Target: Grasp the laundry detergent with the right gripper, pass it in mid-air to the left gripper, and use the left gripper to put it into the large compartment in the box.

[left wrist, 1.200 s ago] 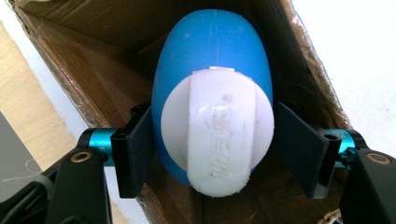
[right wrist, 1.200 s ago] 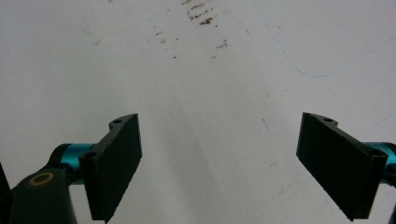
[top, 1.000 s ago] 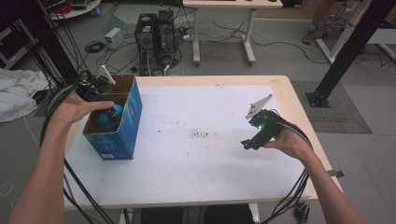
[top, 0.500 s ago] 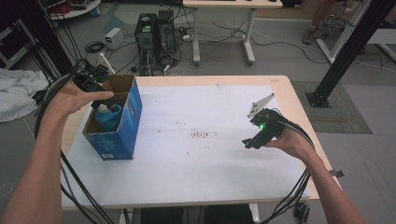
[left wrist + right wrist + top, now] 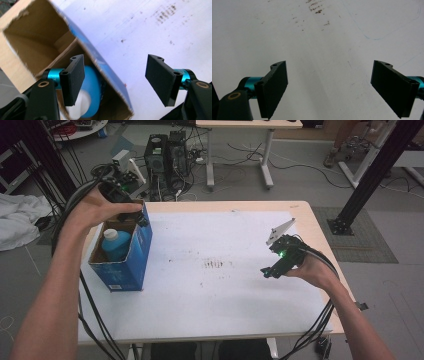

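An open blue cardboard box (image 5: 131,255) stands at the table's left side, and a blue bottle with a white cap (image 5: 116,243) sits inside it. My left gripper (image 5: 140,215) hovers above the box's far rim, open, nothing between its pads. In the left gripper view the box (image 5: 105,65) and the bottle (image 5: 91,92) lie below the jaws, and the gripper (image 5: 117,80) holds nothing. My right gripper (image 5: 267,271) hangs open and empty over the white table top (image 5: 215,290) on the right. In the right gripper view it (image 5: 339,87) is wide open over bare table.
A brown smudge (image 5: 214,264) marks the middle of the table. Behind the table's far edge stand computer towers (image 5: 165,152) with cables and a white desk (image 5: 240,140). A black post (image 5: 372,165) rises at the back right. White cloth (image 5: 17,220) lies on the floor at left.
My left gripper has risen out of the box and moved toward its far rim, leaving the bottle inside. The right gripper has stayed where it was.
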Demonstrator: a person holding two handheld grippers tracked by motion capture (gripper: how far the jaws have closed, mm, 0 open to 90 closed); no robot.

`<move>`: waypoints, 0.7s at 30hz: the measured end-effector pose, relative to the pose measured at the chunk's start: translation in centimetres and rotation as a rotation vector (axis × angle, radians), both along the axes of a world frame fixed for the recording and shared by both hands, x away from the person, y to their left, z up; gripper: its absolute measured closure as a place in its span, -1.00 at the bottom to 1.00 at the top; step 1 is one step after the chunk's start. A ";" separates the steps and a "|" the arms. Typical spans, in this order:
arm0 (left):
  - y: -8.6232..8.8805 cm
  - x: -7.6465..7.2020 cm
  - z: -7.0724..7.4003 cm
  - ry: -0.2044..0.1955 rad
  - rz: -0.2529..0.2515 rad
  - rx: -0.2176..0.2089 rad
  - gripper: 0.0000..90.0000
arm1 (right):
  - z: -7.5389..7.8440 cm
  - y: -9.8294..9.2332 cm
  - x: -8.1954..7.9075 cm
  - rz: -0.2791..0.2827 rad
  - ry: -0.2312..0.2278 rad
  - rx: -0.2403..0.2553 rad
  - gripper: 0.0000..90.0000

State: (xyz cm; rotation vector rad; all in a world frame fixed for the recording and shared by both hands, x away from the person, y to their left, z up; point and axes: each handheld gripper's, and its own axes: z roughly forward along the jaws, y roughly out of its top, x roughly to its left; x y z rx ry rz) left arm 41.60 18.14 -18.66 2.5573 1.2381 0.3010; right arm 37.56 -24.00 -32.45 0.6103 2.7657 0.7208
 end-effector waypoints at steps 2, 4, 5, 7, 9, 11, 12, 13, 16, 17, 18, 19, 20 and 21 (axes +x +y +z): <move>-1.0 0.1 0.0 0.002 -0.023 -0.002 -0.29 | 0.1 0.0 0.0 -0.003 0.003 -0.001 -0.70; -2.0 0.2 -0.1 0.003 -0.039 -0.003 -0.29 | 0.1 0.0 0.1 -0.002 0.002 -0.002 -0.70; -2.7 0.3 -0.3 0.004 -0.054 0.004 -0.29 | 0.2 -0.1 0.1 -0.005 0.001 -0.003 -0.70; -3.7 0.4 -0.7 0.015 -0.081 0.012 -0.29 | 0.3 -0.1 0.1 -0.006 0.000 -0.002 -0.70; -3.7 0.4 -0.7 0.015 -0.081 0.012 -0.29 | 0.3 -0.1 0.1 -0.006 0.002 -0.004 -0.70; -6.0 0.5 -2.1 0.036 -0.126 0.021 -0.29 | 0.3 -0.1 0.1 -0.011 0.005 -0.008 -0.70; -6.5 0.5 -2.4 0.042 -0.138 0.021 -0.29 | 0.4 -0.1 0.1 -0.009 0.003 -0.010 -0.70; -7.0 0.5 -2.8 0.045 -0.147 0.020 -0.29 | 0.4 -0.1 0.1 -0.008 0.003 -0.009 -0.70; -8.1 0.6 -3.5 0.056 -0.165 0.027 -0.38 | 0.5 -0.2 0.2 -0.012 0.002 -0.008 -0.70; -9.0 0.6 -4.2 0.058 -0.174 0.036 -0.38 | 0.6 -0.2 0.1 -0.017 0.004 -0.008 -0.70; -9.0 0.6 -4.2 0.058 -0.174 0.036 -0.44 | 0.6 -0.2 0.1 -0.017 0.004 -0.008 -0.70; -9.7 0.6 -4.7 0.065 -0.188 0.037 -0.44 | 0.7 -0.3 0.2 -0.013 0.002 -0.014 -0.70; -10.2 0.6 -5.0 0.072 -0.199 0.037 -0.44 | 0.8 -0.3 0.2 -0.016 0.002 -0.013 -0.70; -10.6 0.6 -5.4 0.075 -0.206 0.035 -0.44 | 0.9 -0.4 0.2 -0.017 -0.001 -0.016 -0.70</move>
